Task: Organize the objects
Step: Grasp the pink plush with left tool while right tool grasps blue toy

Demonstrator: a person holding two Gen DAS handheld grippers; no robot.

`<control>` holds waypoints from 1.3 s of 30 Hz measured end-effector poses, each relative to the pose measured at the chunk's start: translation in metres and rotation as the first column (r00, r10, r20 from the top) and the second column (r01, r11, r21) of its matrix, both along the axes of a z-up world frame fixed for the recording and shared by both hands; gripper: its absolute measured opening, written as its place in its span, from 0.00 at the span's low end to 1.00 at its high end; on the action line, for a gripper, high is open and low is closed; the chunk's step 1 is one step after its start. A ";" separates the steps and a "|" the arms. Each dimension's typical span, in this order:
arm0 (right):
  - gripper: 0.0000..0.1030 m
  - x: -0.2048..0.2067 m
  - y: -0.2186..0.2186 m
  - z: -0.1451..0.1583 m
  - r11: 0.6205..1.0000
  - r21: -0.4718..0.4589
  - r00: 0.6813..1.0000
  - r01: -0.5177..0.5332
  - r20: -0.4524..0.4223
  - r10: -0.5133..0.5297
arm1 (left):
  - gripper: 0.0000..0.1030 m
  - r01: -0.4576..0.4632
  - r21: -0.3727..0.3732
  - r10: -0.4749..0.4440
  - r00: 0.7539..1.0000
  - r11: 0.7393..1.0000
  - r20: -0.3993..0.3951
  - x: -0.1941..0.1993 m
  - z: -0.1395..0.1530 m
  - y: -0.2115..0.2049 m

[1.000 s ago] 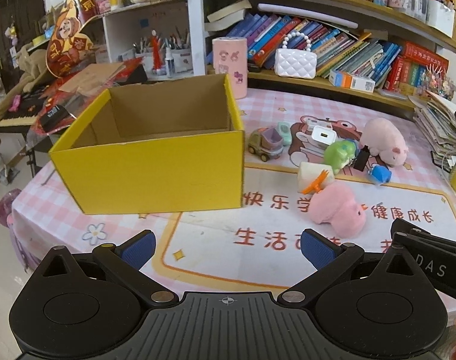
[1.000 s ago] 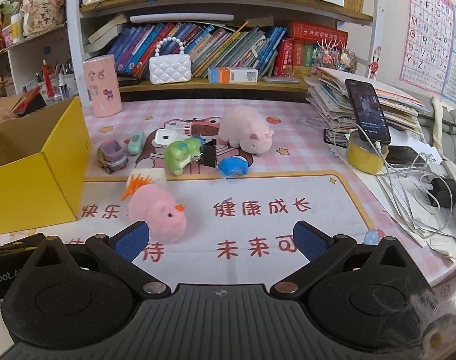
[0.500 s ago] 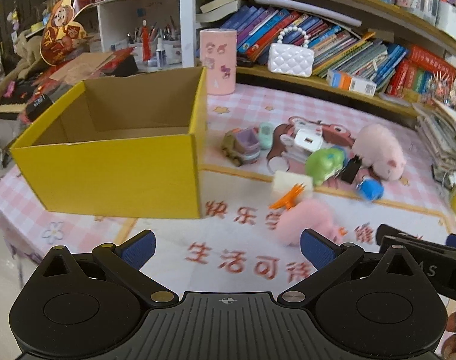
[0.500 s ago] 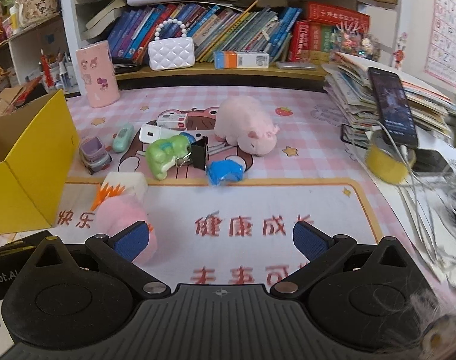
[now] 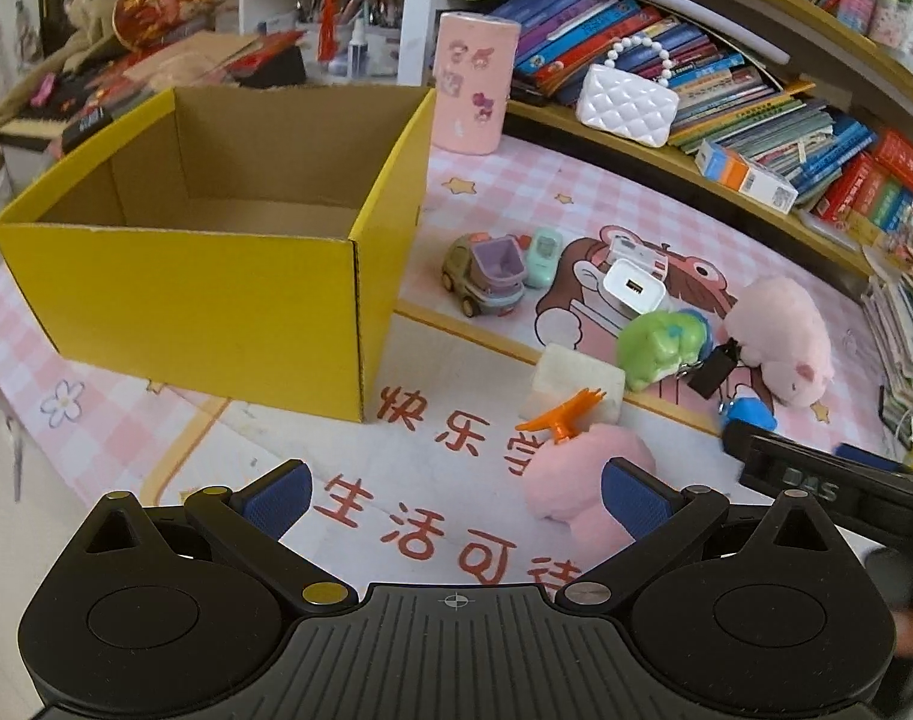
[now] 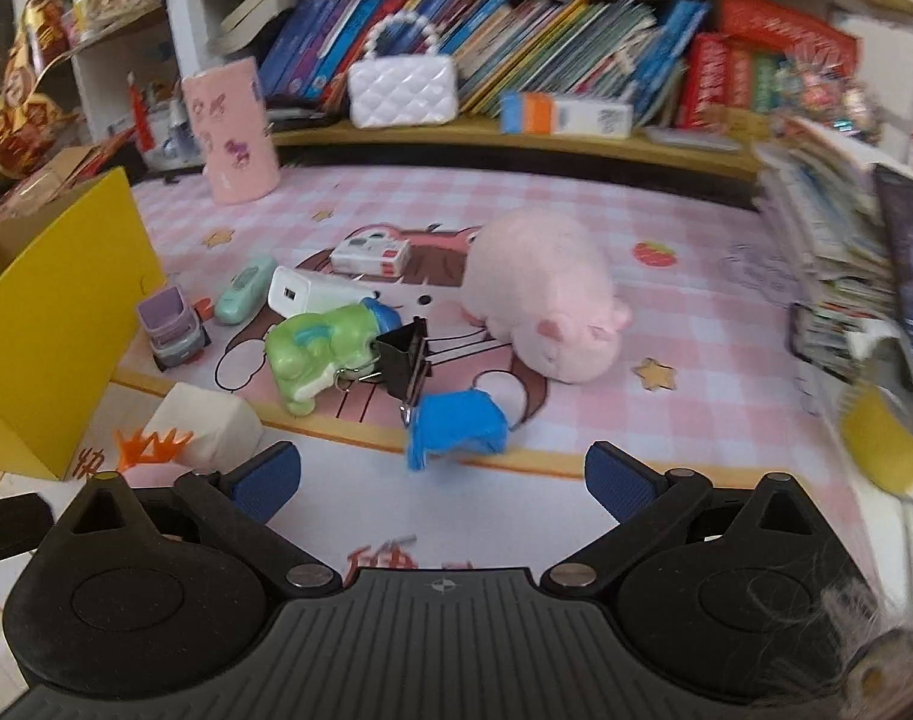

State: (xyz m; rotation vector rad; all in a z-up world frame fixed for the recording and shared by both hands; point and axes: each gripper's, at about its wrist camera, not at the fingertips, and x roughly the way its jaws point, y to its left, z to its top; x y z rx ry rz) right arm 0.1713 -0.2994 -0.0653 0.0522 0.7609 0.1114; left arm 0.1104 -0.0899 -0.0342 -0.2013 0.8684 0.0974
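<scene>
Approach step of a sorting task, judged from the layout: nothing grasped yet, toys loose on the mat (image 5: 348,540), yellow box (image 5: 216,294) waiting at the left. Left gripper (image 5: 453,498) spread wide and empty, low over the mat, its right pad just beside the pink chick (image 5: 567,474) with the orange crest. Right gripper (image 6: 438,477) likewise spread and empty, aimed at the blue toy (image 6: 456,423) lying just ahead between its fingers. Toy cluster to the right of the box: truck (image 5: 486,273) and mint toy (image 5: 543,249) nearest the box wall; white charger (image 5: 633,288) and a small white-and-red item (image 6: 369,255) behind; green dino (image 6: 321,354) touching the black clip (image 6: 405,360); white block (image 5: 576,384) just behind the chick; pink pig (image 6: 546,306) farthest right. Box open-topped, upright, bare cardboard floor visible in the left view, nothing seen inside; near corners of the floor hidden by the front wall. Pink cylinder (image 5: 471,81) standing behind the box, contents not visible. Shelf at the back with books and a white purse (image 5: 627,99). Next move, likely: a short advance to bring one toy squarely between the pads, closure on its soft body, then a lift high enough to clear the box rim before release inside. Chick soft and rounded, so a centred grip advisable; blue toy small and low, calling for pads close to the mat.
</scene>
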 end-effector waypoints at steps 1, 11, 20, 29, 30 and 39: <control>0.98 0.007 0.000 -0.003 1.000 -0.001 1.000 -0.021 -0.013 0.021 | 1.00 -0.003 -0.011 0.003 1.000 1.000 -0.009 0.001 0.000 0.000; 0.58 0.037 -0.001 -0.023 0.994 -0.002 0.992 -0.113 -0.063 0.113 | 1.00 0.007 0.028 -0.007 1.000 1.000 -0.011 0.005 0.005 -0.013; 0.62 0.041 -0.003 -0.026 0.993 -0.040 0.992 -0.115 -0.050 0.113 | 0.99 0.081 0.007 -0.081 0.996 0.997 -0.034 0.018 -0.004 -0.033; 0.38 0.027 -0.013 -0.007 0.990 -0.047 0.991 -0.136 0.009 0.137 | 0.95 0.160 0.008 -0.159 0.985 0.987 -0.073 0.031 -0.020 -0.061; 0.38 0.023 -0.016 -0.003 0.990 -0.053 0.991 -0.127 0.022 0.128 | 0.94 0.162 0.011 -0.160 0.984 0.987 -0.080 0.033 -0.023 -0.063; 0.38 -0.003 -0.035 0.022 1.000 -0.017 0.998 -0.012 0.063 0.013 | 0.55 0.181 0.090 -0.170 0.979 0.979 -0.116 0.042 -0.043 -0.077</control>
